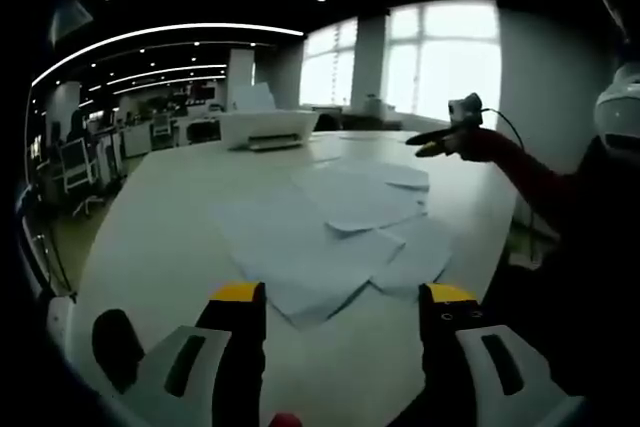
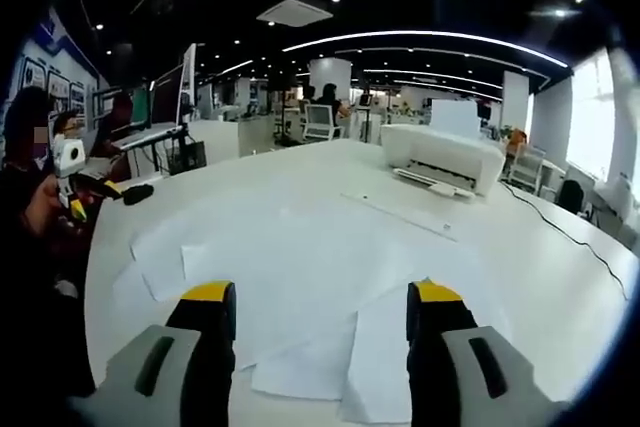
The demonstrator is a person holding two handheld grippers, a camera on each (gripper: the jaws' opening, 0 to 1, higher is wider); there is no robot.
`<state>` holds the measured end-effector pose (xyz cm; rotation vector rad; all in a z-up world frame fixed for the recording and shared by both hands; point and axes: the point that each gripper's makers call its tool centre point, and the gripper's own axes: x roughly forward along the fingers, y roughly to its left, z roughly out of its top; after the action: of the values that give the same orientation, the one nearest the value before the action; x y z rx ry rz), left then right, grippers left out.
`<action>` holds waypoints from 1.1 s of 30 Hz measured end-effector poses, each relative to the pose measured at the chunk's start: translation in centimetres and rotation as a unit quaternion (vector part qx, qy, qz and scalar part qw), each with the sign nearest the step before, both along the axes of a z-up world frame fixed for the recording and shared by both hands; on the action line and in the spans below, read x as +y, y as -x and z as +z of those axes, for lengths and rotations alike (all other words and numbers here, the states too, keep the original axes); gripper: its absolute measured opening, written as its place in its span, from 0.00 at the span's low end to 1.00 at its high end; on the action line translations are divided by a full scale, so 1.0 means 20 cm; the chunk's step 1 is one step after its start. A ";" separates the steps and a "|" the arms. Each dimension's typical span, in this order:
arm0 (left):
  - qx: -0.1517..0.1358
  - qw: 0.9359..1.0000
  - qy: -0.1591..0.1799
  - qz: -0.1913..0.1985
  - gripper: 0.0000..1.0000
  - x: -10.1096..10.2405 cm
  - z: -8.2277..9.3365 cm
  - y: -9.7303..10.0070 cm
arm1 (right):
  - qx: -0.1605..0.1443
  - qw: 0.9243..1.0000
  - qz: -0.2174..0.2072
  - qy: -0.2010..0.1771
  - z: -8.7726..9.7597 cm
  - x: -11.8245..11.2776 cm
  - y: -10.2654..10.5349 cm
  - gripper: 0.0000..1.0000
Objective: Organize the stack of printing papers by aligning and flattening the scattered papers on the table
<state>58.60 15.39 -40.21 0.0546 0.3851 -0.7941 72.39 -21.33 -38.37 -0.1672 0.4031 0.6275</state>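
— On the white surface [image 1: 150, 207], what lies ahead of the left hand-held gripper [image 1: 342, 307]?

— Scattered printing papers [image 1: 330, 227], overlapping loosely and fanned at different angles, just beyond its yellow-tipped jaws. Those jaws stand spread apart with nothing between them. In the right gripper view the same papers [image 2: 300, 257] spread across the near part of the surface [image 2: 560, 277], running under and past the right hand-held gripper [image 2: 322, 312], whose jaws are also wide and empty.

— Anything else around?

— A white printer [image 2: 440, 157] sits at the far side, with a dark cable [image 2: 570, 232] trailing off to its right. The other hand-held gripper [image 1: 445, 142] shows at the far right of the left gripper view, held above the surface; whether it touches any sheet there I cannot tell.

— How will the sheets handle?

— Light, thin and limp, I'd judge, and slippery on one another, so a push on one sheet may slide it or buckle it. Best taken at the outer edges: nudge the edges inward from both sides to square the pile, then press flat on top rather than pinching the middle, which would likely crease it.
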 end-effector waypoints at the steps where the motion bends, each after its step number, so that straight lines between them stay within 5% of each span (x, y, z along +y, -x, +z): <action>1: 0.000 1.000 -0.001 -0.001 0.65 0.00 0.00 0.00 | 0.000 1.000 -0.004 0.001 0.00 -0.01 -0.03 0.64; 33: -0.001 1.000 -0.005 -0.002 0.64 0.00 0.01 0.01 | 0.003 1.000 -0.001 0.004 -0.02 0.03 -0.18 0.65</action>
<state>58.38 15.36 -40.05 0.0652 0.3876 -0.7958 75.99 -20.80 -38.73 -0.1721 0.4111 0.6254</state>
